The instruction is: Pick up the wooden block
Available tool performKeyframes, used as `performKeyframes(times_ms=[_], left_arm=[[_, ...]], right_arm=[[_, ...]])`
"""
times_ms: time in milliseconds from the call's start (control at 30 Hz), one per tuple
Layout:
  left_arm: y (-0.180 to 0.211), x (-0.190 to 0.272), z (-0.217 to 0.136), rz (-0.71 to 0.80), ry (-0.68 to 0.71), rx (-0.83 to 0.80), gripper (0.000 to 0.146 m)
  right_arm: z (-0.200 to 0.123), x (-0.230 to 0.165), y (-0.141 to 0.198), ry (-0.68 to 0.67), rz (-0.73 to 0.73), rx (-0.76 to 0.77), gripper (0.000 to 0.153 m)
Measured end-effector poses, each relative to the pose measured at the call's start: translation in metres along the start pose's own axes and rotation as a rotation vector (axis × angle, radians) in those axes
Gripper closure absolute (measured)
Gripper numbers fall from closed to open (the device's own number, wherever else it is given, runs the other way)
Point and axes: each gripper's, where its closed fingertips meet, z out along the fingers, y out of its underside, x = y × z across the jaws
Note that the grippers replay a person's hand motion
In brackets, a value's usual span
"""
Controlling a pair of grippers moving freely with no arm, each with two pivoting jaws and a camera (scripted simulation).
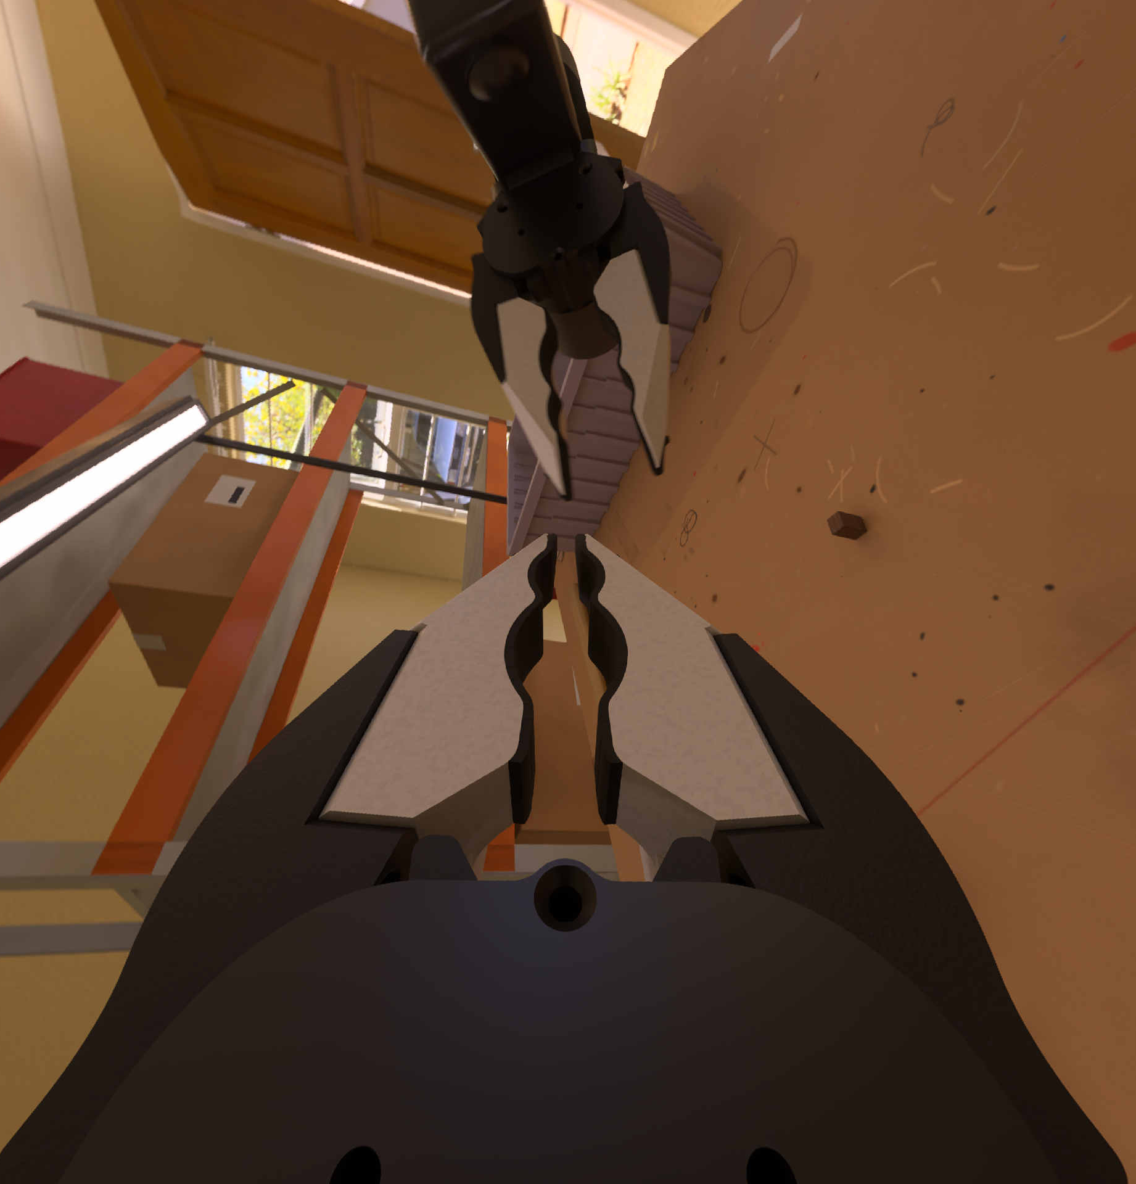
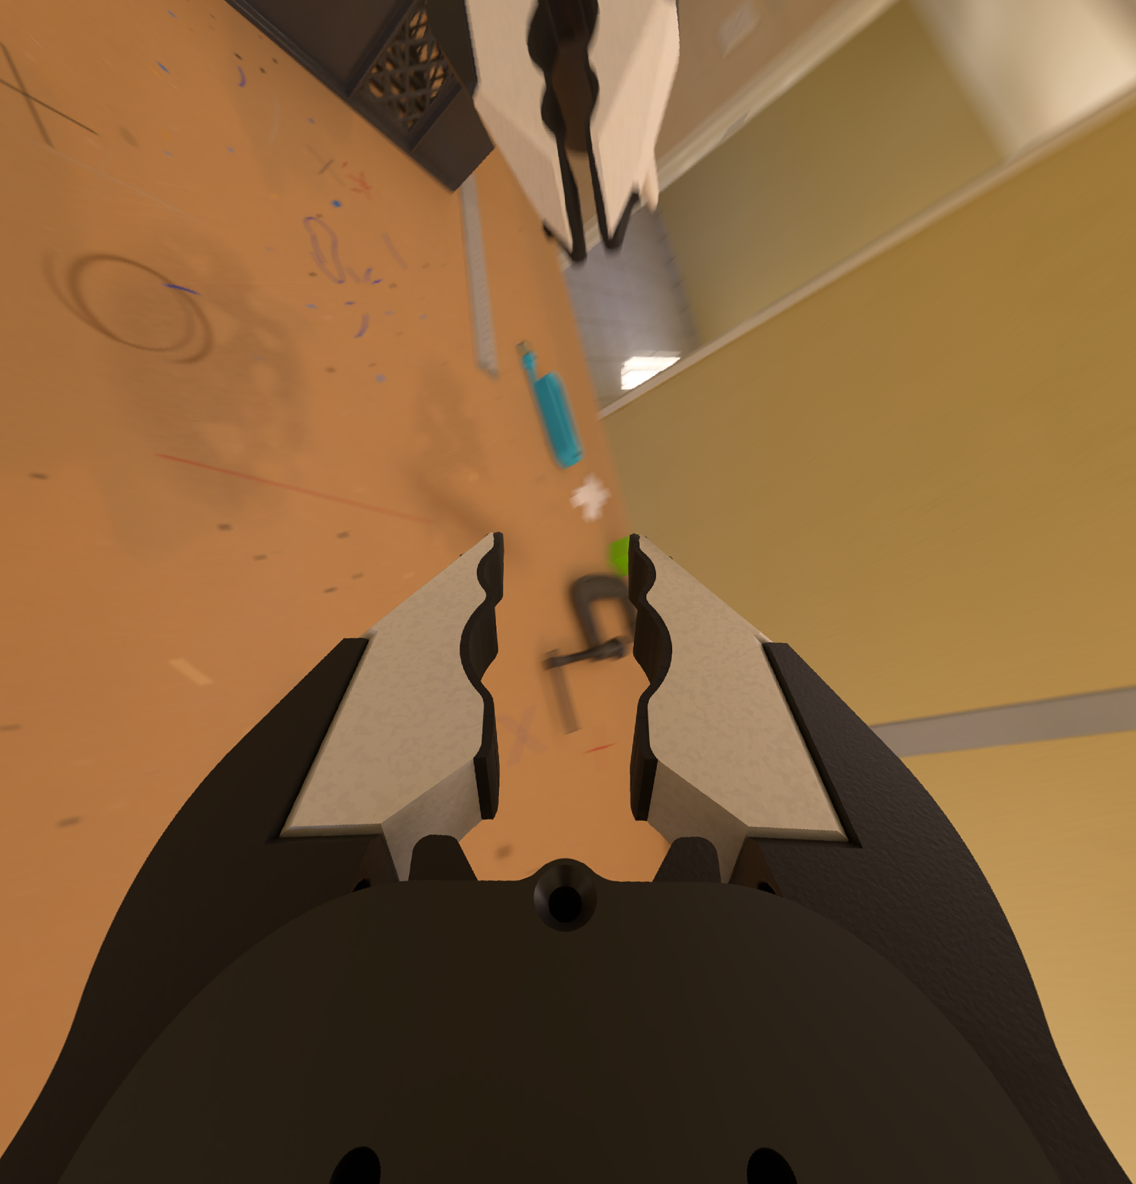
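The wooden block (image 1: 846,525) is a small dark brown cube on the scuffed wooden table (image 1: 937,384), seen in the left wrist view to the right of both grippers. My left gripper (image 1: 565,541) is shut with only a thin slit between its jaws, holds nothing, and is well left of the block. My right gripper (image 1: 610,480) shows beyond it, open and empty, over the table's edge. In the right wrist view my right gripper (image 2: 567,539) is open and empty above the table (image 2: 168,576); the left gripper (image 2: 594,250) hangs at the top. The block is not seen there.
In the right wrist view a blue tool (image 2: 552,410), a grey strip (image 2: 479,288), a white cross piece (image 2: 590,496), a green thing (image 2: 618,554) and a dark C-clamp (image 2: 600,615) lie near the table's edge. A black crate (image 2: 411,83) stands farther off. Shelving with a cardboard box (image 1: 187,564) is at the left.
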Motion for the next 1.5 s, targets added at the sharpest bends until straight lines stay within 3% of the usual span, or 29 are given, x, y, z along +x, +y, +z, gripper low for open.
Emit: performKeyframes(times_ms=[167,367,500,800,1167,1300,1500], left_arm=[[0.029,0.033,0.002,-0.072,-0.052,-0.040,0.141],[0.057,0.098,0.008,-0.200,-0.024,-0.111,0.140],[0.050,0.118,0.012,-0.242,-0.016,-0.116,0.140],[0.043,0.138,0.023,-0.210,-0.006,-0.102,0.140],[0.042,0.142,0.022,-0.146,-0.010,-0.078,0.140],[0.046,0.142,0.021,-0.131,-0.015,-0.085,0.140],[0.048,0.142,0.024,-0.128,-0.014,-0.086,0.140]], right_arm=[[0.007,-0.047,0.054,-0.175,0.343,-0.113,0.115],[0.016,-0.100,0.100,-0.359,0.546,-0.267,0.115],[0.023,-0.114,0.108,-0.419,0.641,-0.261,0.114],[0.029,-0.124,0.120,-0.439,0.678,-0.359,0.115],[0.029,-0.130,0.116,-0.488,0.731,-0.423,0.135],[0.028,-0.124,0.118,-0.465,0.691,-0.429,0.144],[0.024,-0.088,0.103,-0.336,0.612,-0.394,0.144]])
